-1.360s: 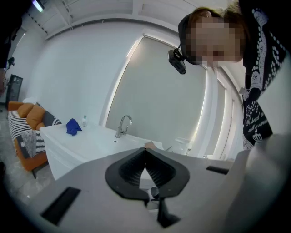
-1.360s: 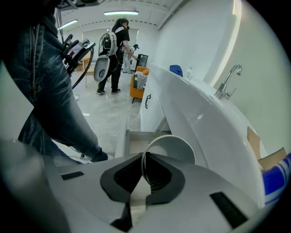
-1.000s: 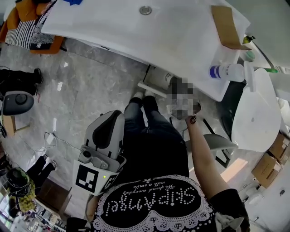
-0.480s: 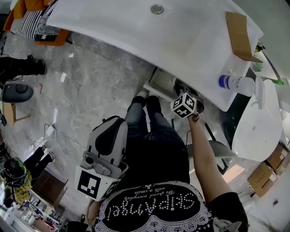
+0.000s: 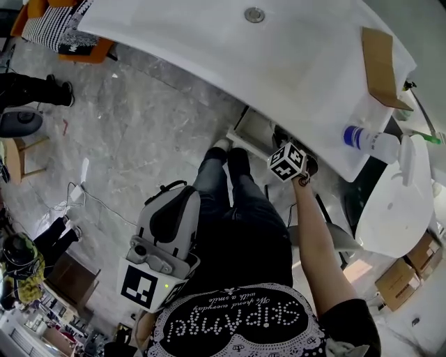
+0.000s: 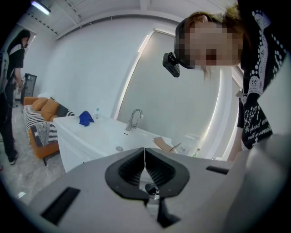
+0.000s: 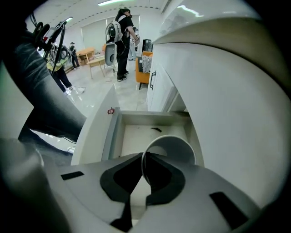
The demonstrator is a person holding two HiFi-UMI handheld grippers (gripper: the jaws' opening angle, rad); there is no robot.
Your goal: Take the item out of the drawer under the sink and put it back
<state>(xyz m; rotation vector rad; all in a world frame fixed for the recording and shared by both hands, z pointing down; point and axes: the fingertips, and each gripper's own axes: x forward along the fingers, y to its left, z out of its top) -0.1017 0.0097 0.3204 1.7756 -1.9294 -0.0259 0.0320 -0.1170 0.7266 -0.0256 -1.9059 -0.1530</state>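
Grey stone floor (image 5: pixel 132 118) fills most of the head view, w/ open room left of the person's legs (image 5: pixel 230 178). The white sink counter (image 5: pixel 209 49) runs across the top; its front edge overhangs the drawer (image 5: pixel 251 129), which is pulled out toward the legs. On the counter: drain (image 5: pixel 254 14), a cardboard piece (image 5: pixel 383 49) near the right end, a bottle (image 5: pixel 369 141) at the corner.

Right gripper (image 7: pixel 143 157) points steeply down into the open drawer, jaws clamped on the rim of a white cup (image 7: pixel 173 148), one pad inside, one outside. The cup hangs over the drawer's near right part, close to the right wall and to the white cabinet front bulging in at right. Can't tell if it touches the bottom. The drawer's left part and back are bare, except a small dark scrap (image 7: pixel 156 129) near the back. A leg in dark jeans (image 7: pixel 45 91) stands just left of the drawer front.

Left gripper (image 6: pixel 144 154) is held low by the person's side, well apart from the drawer, jaws together w/ nothing btw them.
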